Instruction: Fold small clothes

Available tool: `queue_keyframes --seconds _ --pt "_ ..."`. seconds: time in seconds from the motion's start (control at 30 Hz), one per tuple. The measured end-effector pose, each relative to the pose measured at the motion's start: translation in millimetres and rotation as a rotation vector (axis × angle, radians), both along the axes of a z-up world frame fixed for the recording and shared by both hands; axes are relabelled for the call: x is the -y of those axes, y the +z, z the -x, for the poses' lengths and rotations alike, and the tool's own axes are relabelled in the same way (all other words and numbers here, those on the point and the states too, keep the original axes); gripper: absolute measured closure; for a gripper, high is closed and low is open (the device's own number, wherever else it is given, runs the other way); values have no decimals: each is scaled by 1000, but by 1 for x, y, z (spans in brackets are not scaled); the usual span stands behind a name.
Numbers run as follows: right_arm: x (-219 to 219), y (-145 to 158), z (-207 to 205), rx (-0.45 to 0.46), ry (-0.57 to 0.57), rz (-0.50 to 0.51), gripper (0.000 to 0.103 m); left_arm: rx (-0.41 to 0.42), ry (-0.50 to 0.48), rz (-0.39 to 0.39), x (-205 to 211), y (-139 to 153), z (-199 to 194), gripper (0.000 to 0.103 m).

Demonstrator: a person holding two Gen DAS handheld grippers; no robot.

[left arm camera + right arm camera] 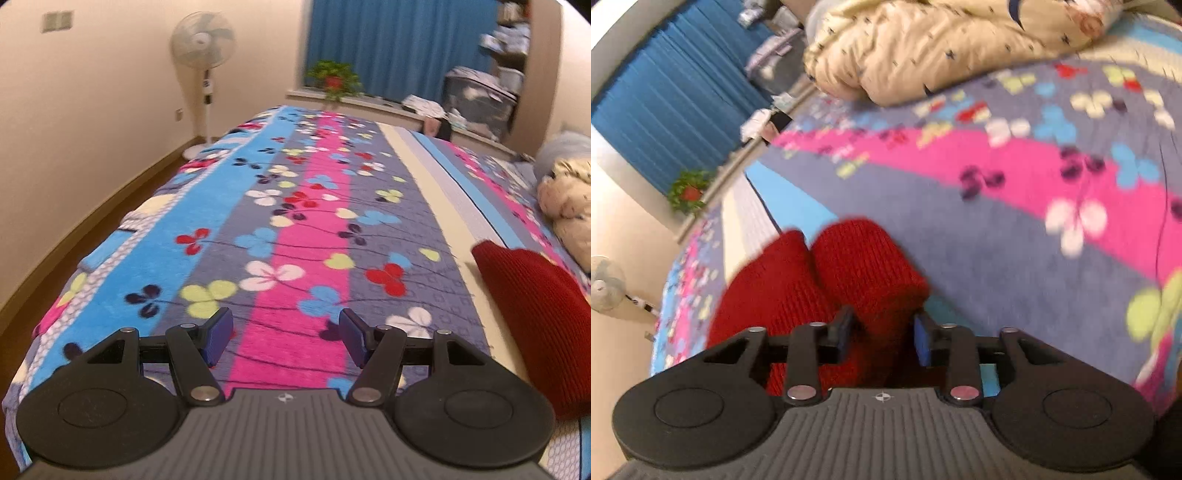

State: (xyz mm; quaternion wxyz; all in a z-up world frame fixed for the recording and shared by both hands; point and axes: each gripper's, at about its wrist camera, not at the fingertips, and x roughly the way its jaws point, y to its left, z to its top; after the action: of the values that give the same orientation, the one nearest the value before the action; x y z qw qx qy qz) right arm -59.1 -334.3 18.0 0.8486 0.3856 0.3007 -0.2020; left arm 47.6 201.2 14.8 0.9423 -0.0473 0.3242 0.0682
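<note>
Two blue-padded fingers of the left gripper [286,338] stand spread with nothing between them, hovering over the flowered bedspread [295,236], while the red knitted garment [535,317] lies on the bed off to the right, near a cream quilt [569,210]. From the right wrist, the right gripper [882,338] has the red knit's bunched fabric between its fingers, though whether the pads press on it I cannot tell.
</note>
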Motion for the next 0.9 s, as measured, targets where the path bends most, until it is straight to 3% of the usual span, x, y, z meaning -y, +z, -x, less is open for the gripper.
queue_keyframes --seconds 0.1,0.17,0.3,0.37,0.43,0.5,0.63,0.73,0.8,0.9 --pt "16 22 -19 44 141 97 54 23 -26 -60 19 -2 1 34" --pt "25 31 -41 54 307 151 48 52 -47 -121 34 -2 4 34" --pt "20 21 -77 31 610 238 35 72 -96 -134 57 -6 12 34" --pt "16 1 -80 22 649 230 34 67 -131 -132 71 -8 15 34" --pt "12 -22 -84 -65 635 157 35 60 -173 -126 90 -8 17 34" --pt "10 -26 -88 -41 650 89 38 59 -206 -111 110 -7 17 34" --pt "-8 -33 -94 -73 767 174 38 51 -277 -20 158 -1 7 34" --pt "-6 -34 -89 -74 776 152 57 33 -356 33 199 2 -5 34" --pt "2 -31 -87 -55 757 154 80 22 -407 58 224 1 -14 34" --pt "12 -17 -74 37 728 131 87 41 -474 61 255 0 -20 34"
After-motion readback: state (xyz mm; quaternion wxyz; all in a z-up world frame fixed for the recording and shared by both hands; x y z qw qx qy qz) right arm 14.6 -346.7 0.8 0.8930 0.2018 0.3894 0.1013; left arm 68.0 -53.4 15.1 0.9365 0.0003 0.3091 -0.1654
